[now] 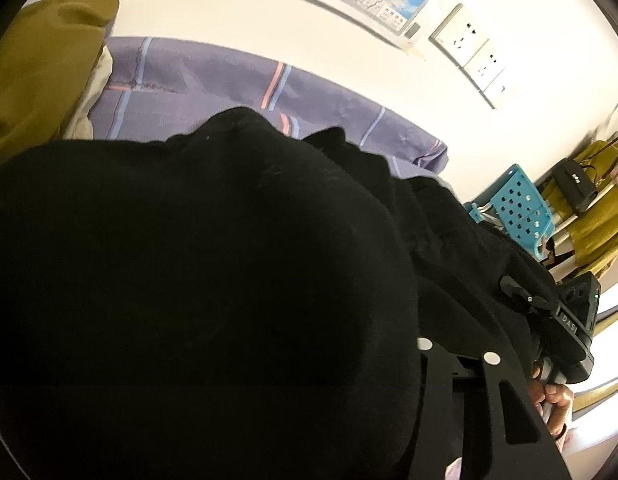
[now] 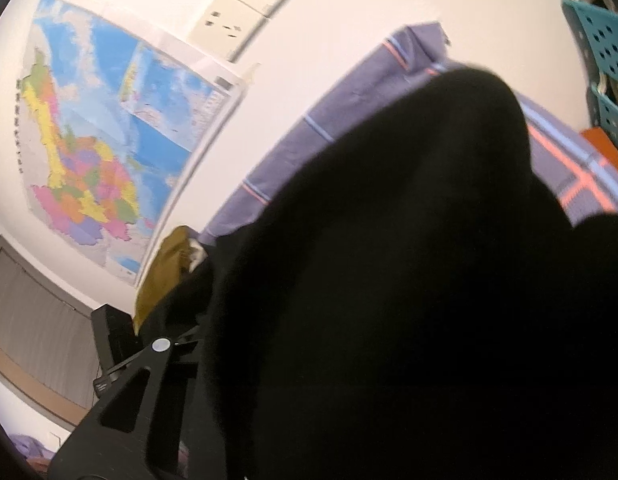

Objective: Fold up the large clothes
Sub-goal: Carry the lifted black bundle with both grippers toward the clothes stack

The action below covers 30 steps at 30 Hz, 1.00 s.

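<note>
A large black garment (image 1: 197, 288) fills most of the left wrist view, bunched over my left gripper (image 1: 309, 344). Only that gripper's right finger (image 1: 505, 404) shows; the other finger and the gap between the jaws are hidden. The garment (image 2: 409, 300) covers my right gripper (image 2: 309, 344) the same way, leaving only its left finger (image 2: 145, 384) visible. Whether either pair of pads presses the cloth cannot be seen. At the right of the left wrist view, the right gripper's body (image 1: 573, 320) reaches into the black cloth, with a person's hand (image 1: 557, 400) on its handle.
A purple plaid bed sheet (image 1: 213, 80) lies beyond the garment, against a white wall. Mustard fabric (image 1: 37, 64) is piled at its far left. A blue perforated rack (image 1: 517, 204) stands to the right. A map (image 2: 109, 140) and sockets (image 2: 237, 12) are on the wall.
</note>
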### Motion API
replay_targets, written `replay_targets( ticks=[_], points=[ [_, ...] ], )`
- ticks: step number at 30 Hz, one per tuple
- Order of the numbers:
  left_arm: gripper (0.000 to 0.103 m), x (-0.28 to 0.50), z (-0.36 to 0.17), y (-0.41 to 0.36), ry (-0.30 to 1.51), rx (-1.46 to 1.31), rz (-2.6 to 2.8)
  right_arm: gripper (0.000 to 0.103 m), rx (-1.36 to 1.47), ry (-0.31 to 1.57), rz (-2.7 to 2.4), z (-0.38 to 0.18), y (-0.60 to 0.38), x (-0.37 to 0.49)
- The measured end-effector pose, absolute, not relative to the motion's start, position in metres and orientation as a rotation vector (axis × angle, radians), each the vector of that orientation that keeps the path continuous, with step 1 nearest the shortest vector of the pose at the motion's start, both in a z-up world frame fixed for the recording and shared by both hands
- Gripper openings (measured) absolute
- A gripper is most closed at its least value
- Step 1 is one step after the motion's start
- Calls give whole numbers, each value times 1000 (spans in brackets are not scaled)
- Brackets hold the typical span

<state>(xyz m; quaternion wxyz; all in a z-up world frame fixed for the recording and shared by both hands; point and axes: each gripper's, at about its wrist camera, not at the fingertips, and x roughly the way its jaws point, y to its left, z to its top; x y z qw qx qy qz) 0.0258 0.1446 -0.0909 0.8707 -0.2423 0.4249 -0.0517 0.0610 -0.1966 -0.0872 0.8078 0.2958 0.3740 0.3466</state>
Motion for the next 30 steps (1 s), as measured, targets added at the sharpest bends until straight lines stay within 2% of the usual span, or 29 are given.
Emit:
replay_targets(
  ticks=[8,16,30],
  points=[
    [43,26,-65,150,868,-503,-161,27,614,743,794,-48,-190,49],
    [37,21,-16,159,788,-490,-222,27,566,650,860,4,-179,39],
    [36,0,26,186,691,-472,-195,27,534,569,943,46,-152,56]
  ],
)
